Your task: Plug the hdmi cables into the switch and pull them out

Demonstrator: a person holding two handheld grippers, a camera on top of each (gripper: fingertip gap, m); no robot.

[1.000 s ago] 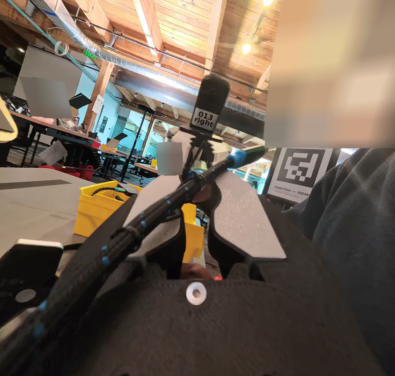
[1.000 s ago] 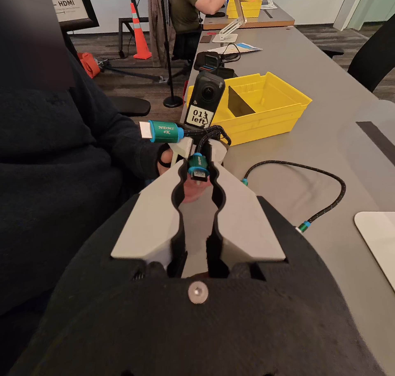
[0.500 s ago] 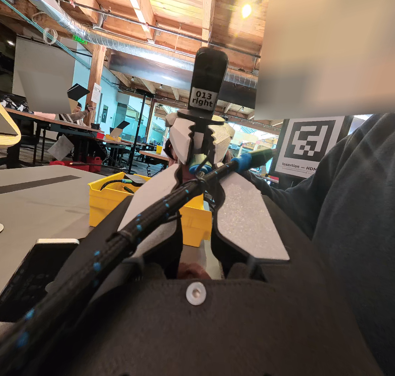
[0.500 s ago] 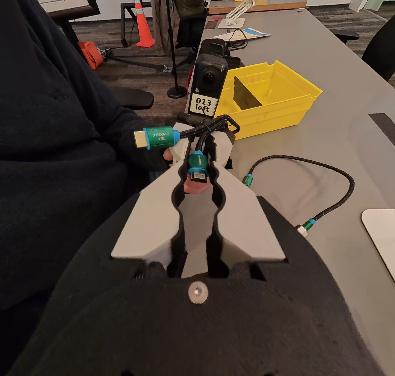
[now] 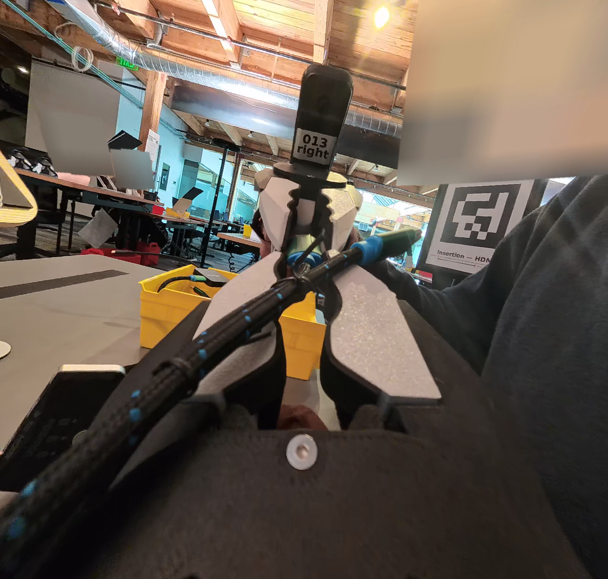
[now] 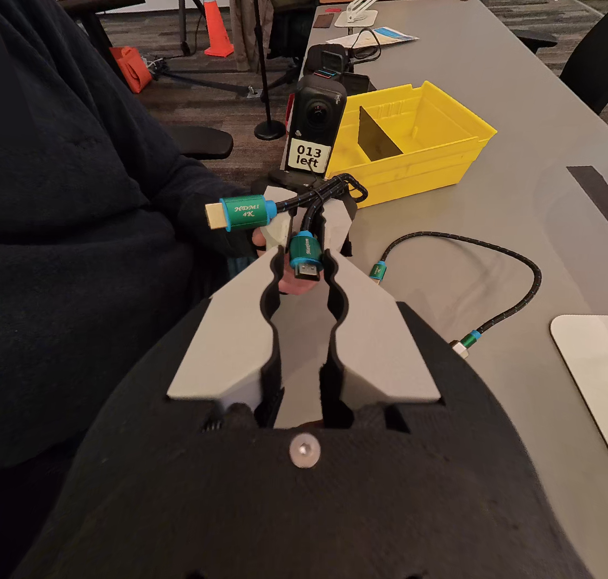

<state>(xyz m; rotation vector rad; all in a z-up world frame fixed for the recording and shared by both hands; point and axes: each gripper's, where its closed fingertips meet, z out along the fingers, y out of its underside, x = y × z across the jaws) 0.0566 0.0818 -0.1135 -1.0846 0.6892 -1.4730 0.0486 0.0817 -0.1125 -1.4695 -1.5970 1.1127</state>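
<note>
Left wrist view: your left hand-held gripper (image 5: 307, 286) pinches a bundled black braided HDMI cable (image 5: 210, 342); its green plug (image 5: 388, 239) juts right.
Right wrist view: your right hand-held gripper (image 6: 301, 260) stands slightly apart around the bundle's second green plug (image 6: 304, 255); contact unclear.
Table: a loose braided HDMI cable (image 6: 493, 260) lies on the grey table (image 6: 460, 217), near the yellow plastic bin (image 6: 414, 155).
</note>
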